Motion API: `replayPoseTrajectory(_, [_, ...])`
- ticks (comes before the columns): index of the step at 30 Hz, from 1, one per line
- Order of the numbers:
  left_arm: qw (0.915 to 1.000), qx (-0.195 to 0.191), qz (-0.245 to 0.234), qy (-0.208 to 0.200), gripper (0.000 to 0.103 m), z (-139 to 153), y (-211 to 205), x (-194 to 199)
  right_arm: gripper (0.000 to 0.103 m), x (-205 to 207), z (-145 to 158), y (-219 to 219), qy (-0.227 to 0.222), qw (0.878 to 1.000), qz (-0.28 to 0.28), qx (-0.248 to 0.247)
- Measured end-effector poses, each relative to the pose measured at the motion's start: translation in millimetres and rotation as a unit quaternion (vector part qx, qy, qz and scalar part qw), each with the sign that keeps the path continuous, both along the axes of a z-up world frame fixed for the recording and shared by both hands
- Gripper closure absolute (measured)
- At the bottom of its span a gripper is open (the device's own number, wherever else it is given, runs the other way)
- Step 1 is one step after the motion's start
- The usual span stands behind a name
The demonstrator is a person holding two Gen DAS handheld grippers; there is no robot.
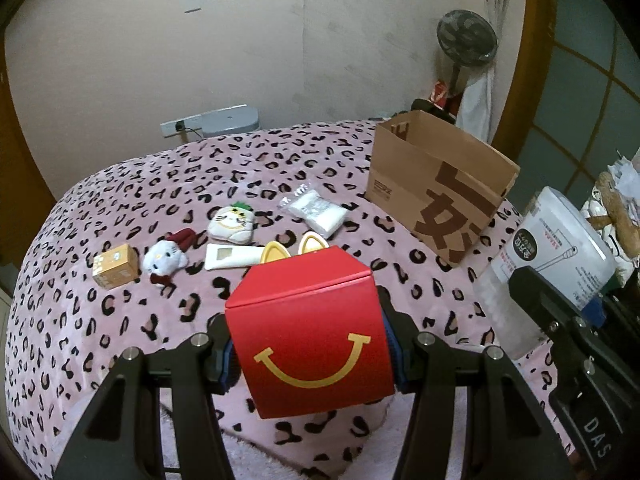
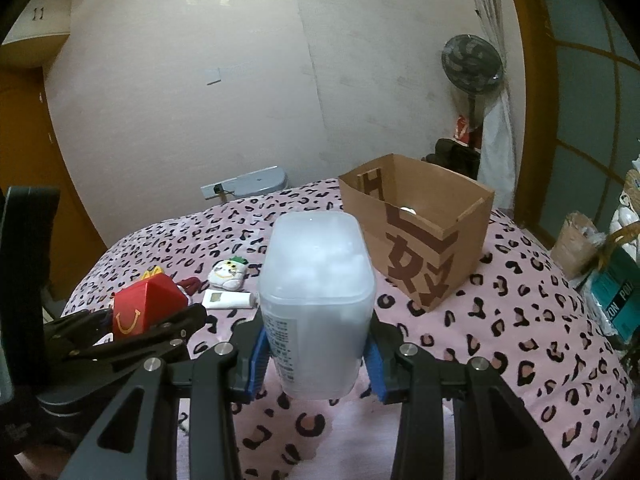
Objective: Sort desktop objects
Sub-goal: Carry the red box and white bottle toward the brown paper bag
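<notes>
Taking the open brown cardboard box [image 1: 436, 196] on the pink leopard-print blanket [image 1: 120, 320] as the marker, the loose things run out to its left. Farthest from it is a small tan carton [image 1: 116, 266], then a white cat plush with a red bow [image 1: 165, 259], a white remote-like device [image 1: 232, 256], a round white plush with a green tuft [image 1: 231, 222] behind that, and, nearest the box, a clear packet of white stuff [image 1: 316, 212].

In front of these the left gripper [image 1: 310, 350] is clamped on a red meal box with a yellow smile [image 1: 310, 334], its blue pads pressing both sides and the box clear of the blanket. To the right of the cardboard box, this view catches the right gripper [image 1: 568, 312] from the side, holding a translucent plastic container [image 1: 560, 248] with a printed label.

The right wrist view tells more about the cardboard box [image 2: 424, 240]: its inside shows, with something pale lying at the bottom that I can't make out. The tan carton and the packet do not appear here. The left gripper [image 2: 132, 328] with the red meal box [image 2: 146, 306] sits left of the cardboard box, low down. In the middle the right gripper [image 2: 318, 356] pinches the translucent plastic container [image 2: 316, 300] between blue pads, held above the blanket [image 2: 520, 320], just left of the cardboard box and nearer the camera.
</notes>
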State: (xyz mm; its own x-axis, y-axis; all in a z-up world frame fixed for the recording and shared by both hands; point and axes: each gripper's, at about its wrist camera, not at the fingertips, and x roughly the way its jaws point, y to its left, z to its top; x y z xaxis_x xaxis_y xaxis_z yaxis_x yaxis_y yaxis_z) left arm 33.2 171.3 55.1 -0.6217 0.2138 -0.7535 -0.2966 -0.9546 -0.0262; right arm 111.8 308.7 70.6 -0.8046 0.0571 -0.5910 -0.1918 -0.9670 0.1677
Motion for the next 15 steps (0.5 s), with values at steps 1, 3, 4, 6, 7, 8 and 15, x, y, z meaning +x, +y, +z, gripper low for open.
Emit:
replayPoseTrajectory(1, [1.0, 0.0, -0.002, -0.002, 0.046, -1, 3, -1, 0.062, -1, -1, 2, -0.001, 1.0, -0.003, 0.0])
replayPoseTrajectory(3, [1.0, -0.002, -0.007, -0.005, 0.046, -4, 9, -4, 0.062, -3, -3, 7, -0.003, 1.0, -0.008, -0.001])
replayPoseTrajectory(4, [0.9999, -0.003, -0.008, -0.006, 0.046, -4, 11, -5, 0.062, -3, -3, 9, -0.004, 1.0, -0.01, -0.002])
replayPoseTrajectory(6, [0.9999, -0.004, -0.011, -0.009, 0.046, -6, 16, -9, 0.062, -6, -5, 14, -0.007, 1.0, -0.014, -0.003])
replayPoseTrajectory(7, [0.9999, -0.004, -0.012, -0.011, 0.046, -7, 19, -11, 0.062, -7, -6, 16, -0.007, 1.0, -0.016, -0.004])
replayPoseTrajectory(8, [0.9998, -0.005, -0.012, -0.012, 0.046, -8, 21, -12, 0.062, -8, -7, 18, -0.009, 1.0, -0.017, -0.004])
replayPoseTrajectory(15, [0.9995, -0.012, -0.025, -0.017, 0.046, -12, 40, -21, 0.062, -17, -17, 32, -0.02, 0.999, -0.026, -0.012])
